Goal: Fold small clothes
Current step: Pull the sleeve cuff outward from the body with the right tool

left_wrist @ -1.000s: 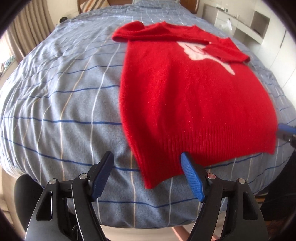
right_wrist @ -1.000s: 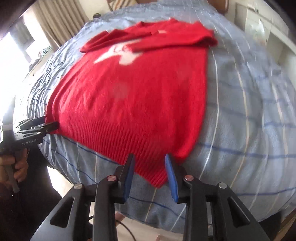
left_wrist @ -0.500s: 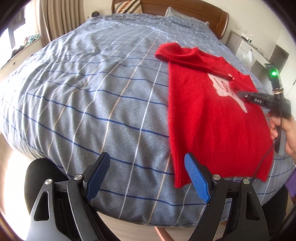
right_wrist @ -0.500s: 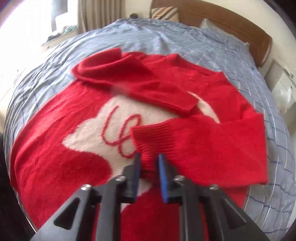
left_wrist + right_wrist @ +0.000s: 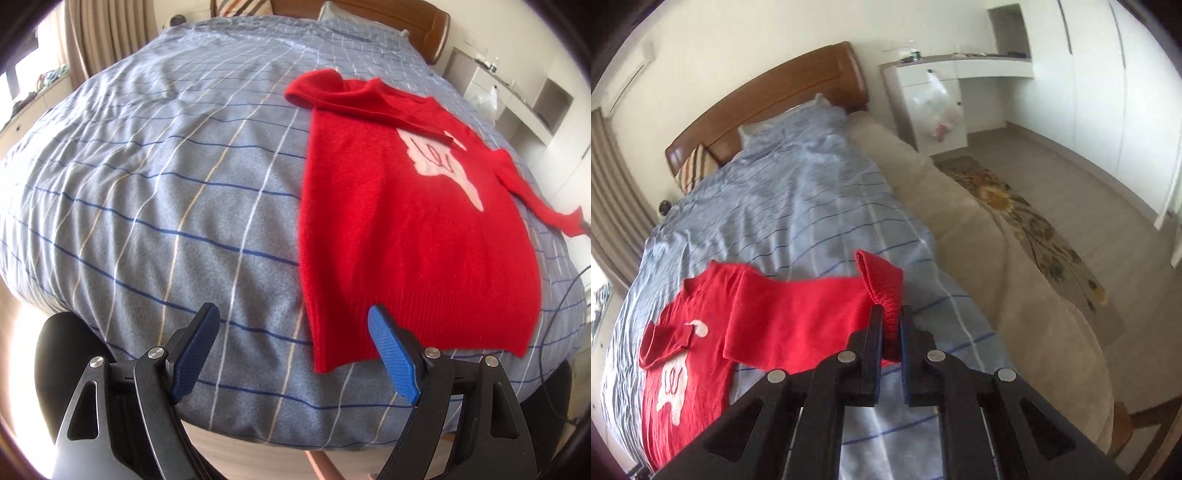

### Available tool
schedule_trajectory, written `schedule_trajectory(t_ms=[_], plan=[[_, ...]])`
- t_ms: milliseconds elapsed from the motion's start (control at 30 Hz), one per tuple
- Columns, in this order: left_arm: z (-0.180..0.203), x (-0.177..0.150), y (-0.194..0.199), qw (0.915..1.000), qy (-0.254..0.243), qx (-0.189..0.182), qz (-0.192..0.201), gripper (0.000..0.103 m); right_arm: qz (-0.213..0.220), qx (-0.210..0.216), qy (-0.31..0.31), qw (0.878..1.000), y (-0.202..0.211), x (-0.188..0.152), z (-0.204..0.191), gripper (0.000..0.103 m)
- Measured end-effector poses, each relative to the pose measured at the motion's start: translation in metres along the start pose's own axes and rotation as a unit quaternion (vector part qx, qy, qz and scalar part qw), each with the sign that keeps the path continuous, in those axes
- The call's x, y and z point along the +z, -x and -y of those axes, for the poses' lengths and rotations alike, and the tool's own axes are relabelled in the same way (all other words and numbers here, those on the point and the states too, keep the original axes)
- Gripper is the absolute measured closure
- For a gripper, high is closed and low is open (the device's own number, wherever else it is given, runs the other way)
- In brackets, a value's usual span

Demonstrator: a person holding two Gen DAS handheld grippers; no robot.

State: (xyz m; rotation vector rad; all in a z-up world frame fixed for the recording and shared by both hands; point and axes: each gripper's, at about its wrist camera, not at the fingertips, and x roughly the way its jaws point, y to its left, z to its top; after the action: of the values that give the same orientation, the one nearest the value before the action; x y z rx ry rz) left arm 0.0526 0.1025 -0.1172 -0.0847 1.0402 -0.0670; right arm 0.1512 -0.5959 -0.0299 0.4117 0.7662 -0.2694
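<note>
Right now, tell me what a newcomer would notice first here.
A bright red sweater lies on the blue striped bedcover, white design showing on its chest. The right gripper is shut on one sleeve cuff, stretching it sideways, while the left gripper hangs open near the hem.

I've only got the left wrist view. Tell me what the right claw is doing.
Observer: The right claw is shut on the ribbed cuff of a sleeve of the red sweater.
Operator: Say how much cuff it has.
Observer: The pads pinch one edge only; the cuff's open mouth stands up beyond the fingertips.
Operator: Tell me where that sleeve runs.
Observer: The sleeve stretches sideways from the sweater's body over the blue cover, toward the bed's beige side.
</note>
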Motion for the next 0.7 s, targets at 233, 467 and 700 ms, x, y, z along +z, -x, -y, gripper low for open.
schedule_trajectory(t_ms=[233, 467, 700], plan=[[0.007, -0.001, 0.005, 0.9996, -0.021, 0.019, 0.001, 0.019, -0.034, 0.012, -0.128, 0.991, -0.021, -0.032, 0.063, 0.095], [0.003, -0.002, 0.001, 0.9997, -0.011, 0.021, -0.007, 0.019, -0.047, 0.081, -0.188, 0.978, -0.037, -0.046, 0.082, 0.083], [0.015, -0.004, -0.001, 0.9989, -0.035, 0.028, -0.015, 0.019, -0.037, 0.028, -0.184, 0.982, -0.043, -0.051, 0.072, 0.099]])
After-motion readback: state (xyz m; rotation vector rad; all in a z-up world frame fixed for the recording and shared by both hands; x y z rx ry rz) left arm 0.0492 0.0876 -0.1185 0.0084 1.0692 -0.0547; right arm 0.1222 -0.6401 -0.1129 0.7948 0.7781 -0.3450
